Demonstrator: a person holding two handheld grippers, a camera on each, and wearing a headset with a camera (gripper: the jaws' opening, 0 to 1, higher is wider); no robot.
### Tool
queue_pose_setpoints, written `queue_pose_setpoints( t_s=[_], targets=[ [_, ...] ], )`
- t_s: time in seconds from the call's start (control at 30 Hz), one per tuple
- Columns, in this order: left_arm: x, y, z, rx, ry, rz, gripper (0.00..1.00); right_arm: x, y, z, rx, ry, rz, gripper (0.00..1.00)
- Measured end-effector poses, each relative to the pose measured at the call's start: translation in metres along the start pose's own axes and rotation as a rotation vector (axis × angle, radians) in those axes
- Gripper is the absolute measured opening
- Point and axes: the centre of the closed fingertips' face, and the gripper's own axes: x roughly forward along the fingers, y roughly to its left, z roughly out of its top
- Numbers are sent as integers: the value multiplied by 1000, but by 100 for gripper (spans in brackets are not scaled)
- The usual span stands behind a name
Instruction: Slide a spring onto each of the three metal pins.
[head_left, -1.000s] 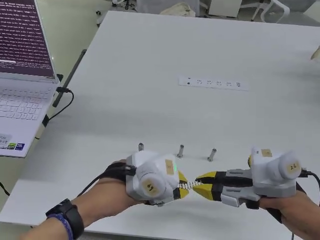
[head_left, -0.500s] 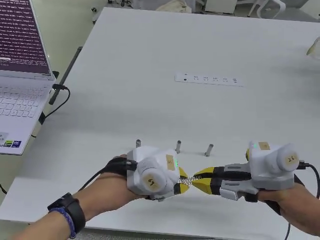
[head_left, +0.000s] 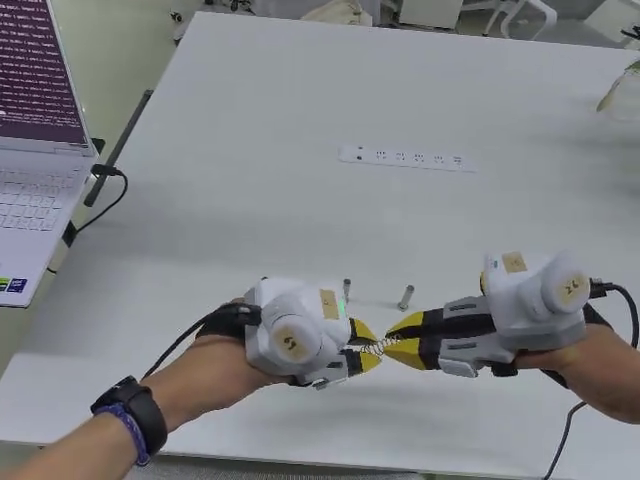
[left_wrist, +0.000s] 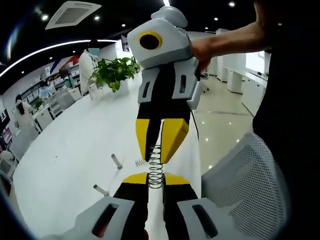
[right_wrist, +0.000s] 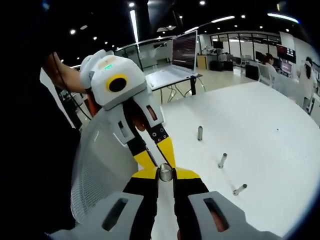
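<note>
A small metal spring (head_left: 379, 348) is stretched between the tips of my two grippers, just above the white table (head_left: 300, 120). My left gripper (head_left: 362, 357) is shut on one end of it. My right gripper (head_left: 398, 352) faces it tip to tip and is shut on the other end. In the left gripper view the spring (left_wrist: 156, 167) rises from my own yellow jaws into the right gripper (left_wrist: 159, 150). Two upright metal pins (head_left: 347, 290) (head_left: 405, 298) stand just behind the tips. The right gripper view shows three pins (right_wrist: 200, 132) (right_wrist: 222, 160) (right_wrist: 239, 189), all bare.
A white power strip (head_left: 405, 158) lies across the table's middle. An open laptop (head_left: 25, 150) sits at the left with a black cable (head_left: 95, 205) running beside it. The table's front edge is right under my hands. A mesh chair (left_wrist: 245, 185) stands off the table.
The head camera has shifted. Both grippers remain tip to tip with the spring between them, and they now sit a little closer to the pins.
</note>
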Motion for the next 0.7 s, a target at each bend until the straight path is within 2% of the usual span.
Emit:
queue_pose_setpoints(
  t_s=[0.3, 0.7],
  targets=[
    [1, 2, 9, -26, -41, 2, 2, -5, 1, 7, -99, 67, 7, 8],
    [2, 1, 22, -39, -86, -15, 2, -10, 0, -1, -263, 204, 48, 9]
  ],
)
